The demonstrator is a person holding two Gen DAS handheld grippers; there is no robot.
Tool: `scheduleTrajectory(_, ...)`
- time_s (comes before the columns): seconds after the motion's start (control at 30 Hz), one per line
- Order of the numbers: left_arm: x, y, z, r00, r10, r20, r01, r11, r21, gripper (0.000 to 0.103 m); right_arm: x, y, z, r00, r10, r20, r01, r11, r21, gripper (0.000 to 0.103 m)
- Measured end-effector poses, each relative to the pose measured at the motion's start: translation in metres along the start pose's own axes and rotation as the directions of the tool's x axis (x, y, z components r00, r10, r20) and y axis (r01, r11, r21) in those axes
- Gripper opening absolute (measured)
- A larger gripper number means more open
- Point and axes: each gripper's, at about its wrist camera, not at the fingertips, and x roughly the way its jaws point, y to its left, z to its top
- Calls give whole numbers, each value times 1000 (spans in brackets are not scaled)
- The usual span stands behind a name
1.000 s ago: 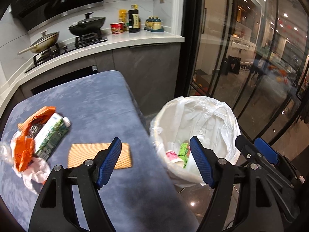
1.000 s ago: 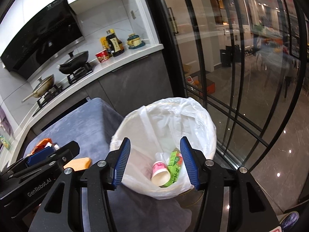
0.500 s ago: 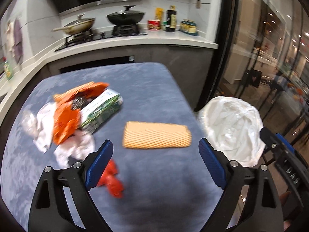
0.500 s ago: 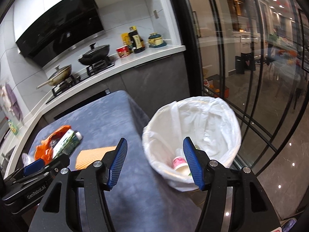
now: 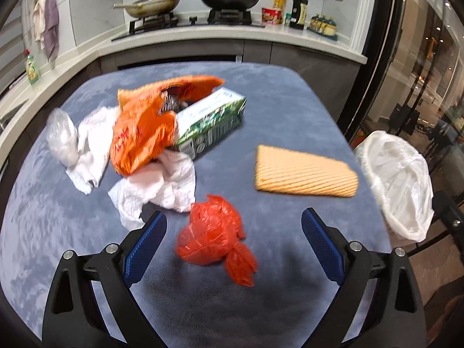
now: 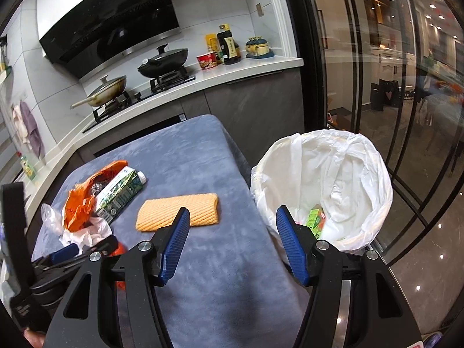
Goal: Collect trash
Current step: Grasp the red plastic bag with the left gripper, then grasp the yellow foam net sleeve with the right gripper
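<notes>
Your left gripper [image 5: 233, 245] hangs over the near part of the blue worktop [image 5: 275, 101], jaws spread wide and holding nothing — the red plastic bag [image 5: 213, 232] lies knotted on the cloth right between the two blue pads, touching neither. Just beyond the left pad sits crumpled white paper [image 5: 156, 188]. Behind that is the trash pile: an orange bag [image 5: 139, 127] draped over the near end of a green-and-white carton [image 5: 211, 121], more white tissue [image 5: 92, 148] and a clear plastic wad [image 5: 62, 136] on the far left of the heap. The ribbed yellow cloth [image 5: 304, 174] lies flat on its own, toward the worktop's right edge, apart from the pile.

Your right gripper [image 6: 232, 246] is also wide open and empty, held above the worktop's right edge, one pad over the cloth side and the other over the rim of the bin. The white-lined bin [image 6: 356, 156] stands on the floor just beside the worktop; a green box [image 6: 314, 220] shows at the bottom, partly hidden by the right pad. From this side the carton [image 6: 119, 195] and orange bag [image 6: 78, 208] sit left of the yellow cloth [image 6: 177, 213]. Behind everything — stove with two pans [image 6: 162, 61], out of play.
</notes>
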Motion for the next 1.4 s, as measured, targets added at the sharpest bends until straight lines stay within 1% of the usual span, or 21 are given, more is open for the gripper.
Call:
scheduleTrajectory(0.17,19,4,-6,999,5,-33,-5,1000,-3,89,8,4,-2,1000,-1,-19,1,1000,-8,60)
scheduleTrajectory(0.3,26,6,-8,999,-20,-43,19,1000,-3,86,14,7,-3,999,-4,-36,3,1000,-11,60)
scheduleTrajectory(0.4,29,4,-9,998,-29,-53,29,1000,8,75,19,9,-4,999,-4,-46,4,1000,-15,60)
scheduleTrajectory(0.47,32,4,-10,997,-33,-67,34,999,8,62,22,12,-4,999,-1,-51,1,1000,-19,60)
scheduleTrajectory(0.5,32,3,-11,997,-34,-71,35,999,8,58,24,13,-4,999,-1,-53,0,1000,-22,60)
scheduleTrajectory(0.53,32,4,-12,997,-35,-73,35,999,9,52,25,15,-4,999,0,-54,-2,1000,-25,60)
scheduleTrajectory(0.57,32,5,-12,997,-36,-74,37,999,8,44,26,17,-5,998,2,-55,-4,1000,-30,60)
scheduleTrajectory(0.6,31,7,-13,996,-40,-78,40,999,6,41,27,19,-4,998,3,-56,-5,999,-33,60)
scheduleTrajectory(0.67,29,8,-14,996,-48,-81,48,999,1,38,31,23,-4,998,6,-60,-8,999,-40,60)
scheduleTrajectory(0.8,21,13,-17,996,-53,-66,53,999,4,36,40,32,-4,998,17,-68,-21,998,-55,60)
scheduleTrajectory(1.0,10,28,-18,997,-57,-59,56,998,-21,36,62,41,-2,996,36,-88,-41,997,-67,60)
scheduleTrajectory(1.23,15,47,-20,996,-47,-75,42,997,-67,36,96,46,-2,992,30,-119,-39,997,-70,60)
scheduleTrajectory(1.4,19,54,-21,995,-49,-84,42,996,-81,36,122,46,-5,987,30,-159,-41,997,-65,60)
